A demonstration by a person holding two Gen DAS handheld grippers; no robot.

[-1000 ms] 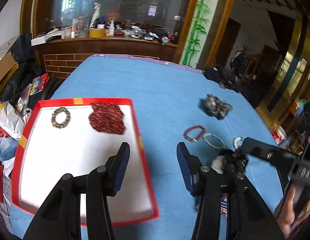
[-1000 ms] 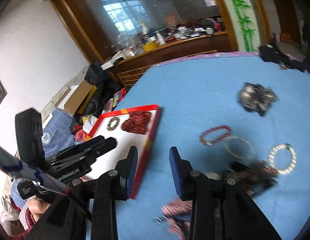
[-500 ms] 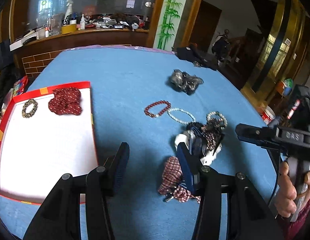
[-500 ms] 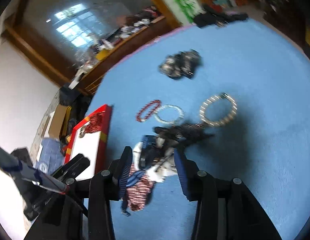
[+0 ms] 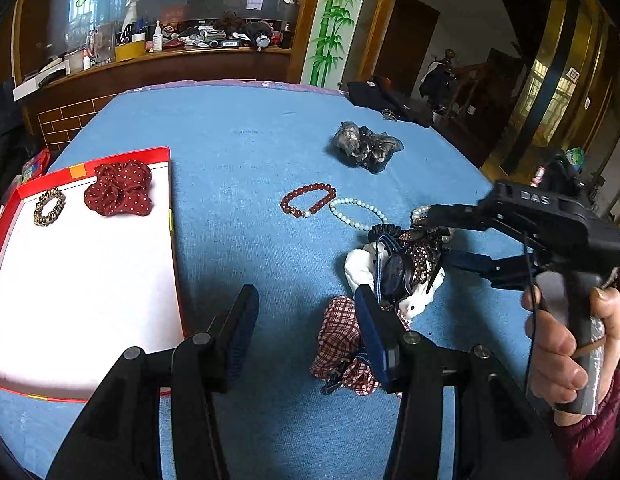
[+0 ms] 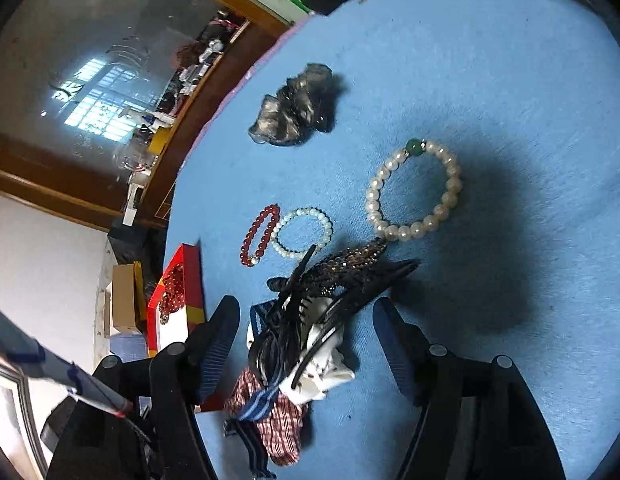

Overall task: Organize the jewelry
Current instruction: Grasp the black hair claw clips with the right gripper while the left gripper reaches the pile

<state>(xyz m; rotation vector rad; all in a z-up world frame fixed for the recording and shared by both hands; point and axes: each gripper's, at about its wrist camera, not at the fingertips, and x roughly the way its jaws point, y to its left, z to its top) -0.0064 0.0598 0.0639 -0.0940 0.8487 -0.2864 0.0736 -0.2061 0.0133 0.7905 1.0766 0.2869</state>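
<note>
A red-rimmed white tray (image 5: 170, 184) at the left holds a leopard scrunchie (image 5: 48, 207) and a red dotted scrunchie (image 5: 120, 195). On the blue cloth lie a red bead bracelet (image 5: 310, 199), a thin pale bracelet (image 5: 357, 214) and a large pearl bracelet (image 6: 371, 200). A tangled pile of hair clips and scrunchies (image 6: 310, 320) sits between the fingers of my right gripper (image 6: 306, 314). Its jaws are opening and the pads do not press on the pile. My left gripper (image 5: 306, 300) hangs open over bare cloth, beside a plaid scrunchie (image 5: 337, 332).
A grey scrunchie (image 5: 365, 148) lies farther back on the table. A dark bag (image 5: 389, 98) rests at the far edge. A person's hand (image 5: 565, 344) grips the right handle. A cluttered wooden counter (image 5: 170, 56) stands behind the table.
The left view swung from over the tray to the right, toward the pile. The right gripper rolled, dropped toward the pile and widened its jaws around it.
</note>
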